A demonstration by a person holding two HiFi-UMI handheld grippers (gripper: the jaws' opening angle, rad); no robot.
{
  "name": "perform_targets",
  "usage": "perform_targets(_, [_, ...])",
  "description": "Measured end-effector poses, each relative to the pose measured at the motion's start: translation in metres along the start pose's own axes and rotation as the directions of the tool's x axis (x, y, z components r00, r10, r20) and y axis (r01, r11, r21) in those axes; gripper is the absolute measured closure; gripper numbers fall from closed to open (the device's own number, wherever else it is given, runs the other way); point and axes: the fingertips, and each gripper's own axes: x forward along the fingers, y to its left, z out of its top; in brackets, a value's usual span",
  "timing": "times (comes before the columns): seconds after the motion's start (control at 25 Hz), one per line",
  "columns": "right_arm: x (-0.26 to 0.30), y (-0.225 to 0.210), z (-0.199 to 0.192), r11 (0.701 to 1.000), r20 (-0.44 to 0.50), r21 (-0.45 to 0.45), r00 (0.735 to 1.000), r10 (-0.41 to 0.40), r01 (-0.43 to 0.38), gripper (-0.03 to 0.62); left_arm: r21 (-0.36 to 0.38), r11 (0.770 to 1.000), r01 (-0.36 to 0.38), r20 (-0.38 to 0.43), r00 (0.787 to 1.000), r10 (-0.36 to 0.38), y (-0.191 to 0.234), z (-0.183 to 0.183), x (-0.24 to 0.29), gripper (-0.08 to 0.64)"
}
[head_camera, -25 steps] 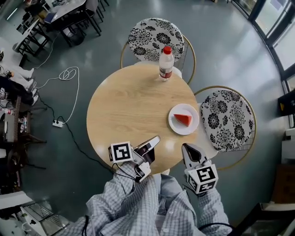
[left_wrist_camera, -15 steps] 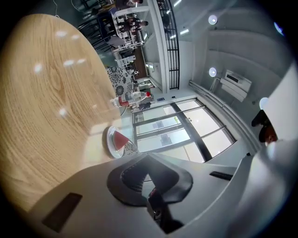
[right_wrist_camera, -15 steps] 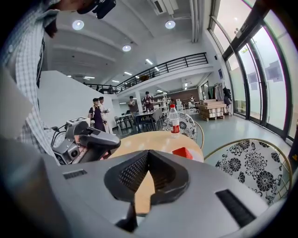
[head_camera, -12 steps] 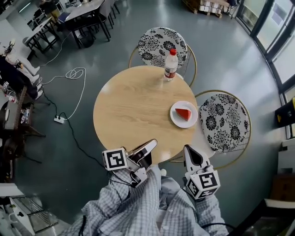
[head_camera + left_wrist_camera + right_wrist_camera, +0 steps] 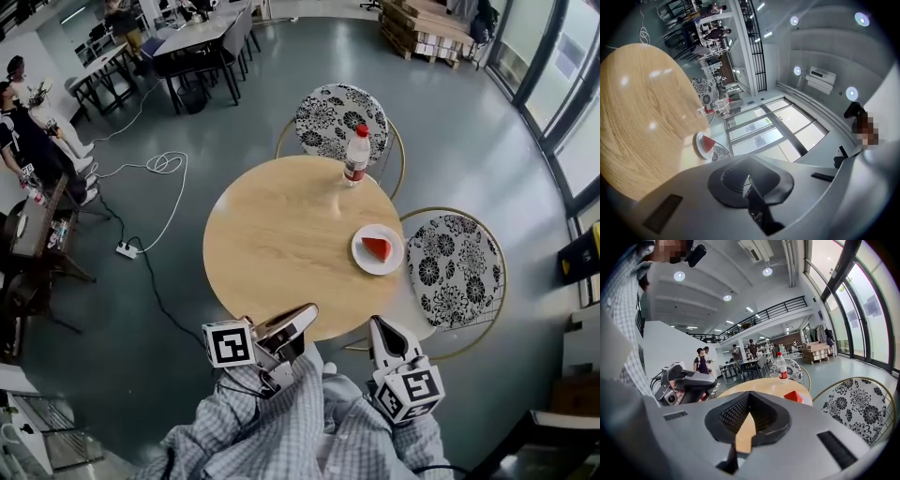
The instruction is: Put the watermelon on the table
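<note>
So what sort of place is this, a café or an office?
Probably a lounge corner of a big open office, though I can't be sure. There's a round wooden table with floral-cushioned chairs, long work tables with people nearby, and tall windows along one side.

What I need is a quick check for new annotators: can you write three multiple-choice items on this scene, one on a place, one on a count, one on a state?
1. Where does the watermelon slice lie?
A) on the floor
B) on the white plate on the table
C) in a bowl

2. How many floral-cushioned chairs stand by the table?
A) one
B) two
C) four

3. How does the bottle stand?
A) on its side
B) upright, cap off
C) upright, red cap on

Key:
1 B, the red wedge rests on the plate.
2 B, one chair is behind the table and one at its right.
3 C, the bottle stands capped at the far edge.
</note>
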Motion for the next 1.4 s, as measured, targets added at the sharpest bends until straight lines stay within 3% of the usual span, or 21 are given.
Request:
perform_targets(0.12, [0.005,0.005,0.01,1.0,0.021,0.007,1.0,0.005,-0.006,0.584,0.063,0.998,-0.004,-0.014,1.0,0.005,-0.008,0.007,-0.001,0.554])
perform_targets(0.36, [0.027,0.02,0.033,0.999,0.043,0.013,0.998,0.038,-0.039,0.584,0.101,0.995,0.01,-0.027,1.0,-0.007,-0.019,0.023,-0.005,0.554])
perform_targets(0.56, [0.046,0.031,0.055,0.999,0.049,-0.02,0.998,0.039,-0.038,0.584,0.122,0.992,0.021,-0.084,0.996,-0.011,-0.024,0.034,-0.016,0.554])
perform_targets(0.68, [0.055,0.03,0.06,0.999,0.04,-0.039,0.999,0.032,-0.031,0.584,0.131,0.991,0.019,-0.062,0.998,-0.011,-0.024,0.05,-0.021,0.554])
perform_targets(0.84, [0.06,0.029,0.066,1.0,0.056,-0.012,0.998,0.027,-0.026,0.584,0.146,0.989,0.029,-0.039,0.999,-0.024,-0.025,0.067,-0.017,0.554])
perform_targets(1.4, [0.074,0.036,0.067,0.997,0.077,0.071,0.996,0.035,-0.041,0.584,0.218,0.975,0.042,-0.095,0.995,-0.021,-0.018,0.084,-0.01,0.554])
